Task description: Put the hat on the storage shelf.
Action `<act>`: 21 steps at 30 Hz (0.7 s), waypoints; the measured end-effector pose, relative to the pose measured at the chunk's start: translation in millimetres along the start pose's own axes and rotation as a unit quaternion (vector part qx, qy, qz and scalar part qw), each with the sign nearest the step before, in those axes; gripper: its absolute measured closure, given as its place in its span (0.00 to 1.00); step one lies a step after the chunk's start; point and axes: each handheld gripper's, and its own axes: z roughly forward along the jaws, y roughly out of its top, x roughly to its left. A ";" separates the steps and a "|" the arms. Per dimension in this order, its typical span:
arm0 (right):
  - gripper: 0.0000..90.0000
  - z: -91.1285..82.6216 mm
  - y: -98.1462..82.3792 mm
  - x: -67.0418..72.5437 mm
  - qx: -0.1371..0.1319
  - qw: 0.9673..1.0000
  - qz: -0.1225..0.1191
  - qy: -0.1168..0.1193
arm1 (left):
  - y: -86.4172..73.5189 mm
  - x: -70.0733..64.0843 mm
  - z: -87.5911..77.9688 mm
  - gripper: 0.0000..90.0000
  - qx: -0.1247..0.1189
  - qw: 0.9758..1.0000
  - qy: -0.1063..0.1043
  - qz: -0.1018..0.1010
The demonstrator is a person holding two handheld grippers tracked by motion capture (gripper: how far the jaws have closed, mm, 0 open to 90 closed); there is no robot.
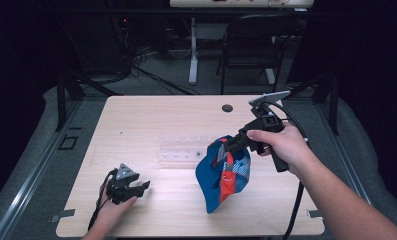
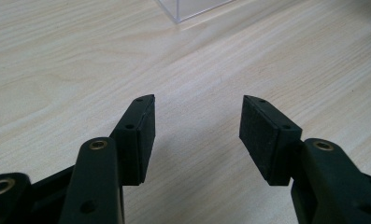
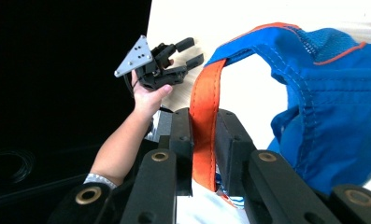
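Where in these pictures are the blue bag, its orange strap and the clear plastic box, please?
blue bag (image 1: 208, 180), high view, on its blue lower side panel.
orange strap (image 3: 203, 121), right gripper view, on the stretch clamped between the jaws.
clear plastic box (image 1: 181, 149), high view, on its top face.

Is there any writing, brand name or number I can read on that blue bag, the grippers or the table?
None can be read.
Blue bag: no legible word; a small white patch by the orange strap is too blurred to tell.
Right gripper, shut on the strap: no markings.
Left gripper, open: plain black pads, no text.
Grey plate on the left gripper: holes, no lettering.
Table and clear box: no label.
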 end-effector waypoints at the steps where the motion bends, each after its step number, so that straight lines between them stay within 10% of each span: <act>1: 0.87 -1.0 0.1 0.1 -0.002 1.000 0.000 0.001 | 0.0 0.0 0.0 0.51 0.000 1.000 0.000 0.000; 21: 0.87 -19.7 7.6 10.2 -0.034 0.999 -0.009 0.035 | 0.6 -1.5 0.9 0.51 0.001 1.000 -0.002 0.000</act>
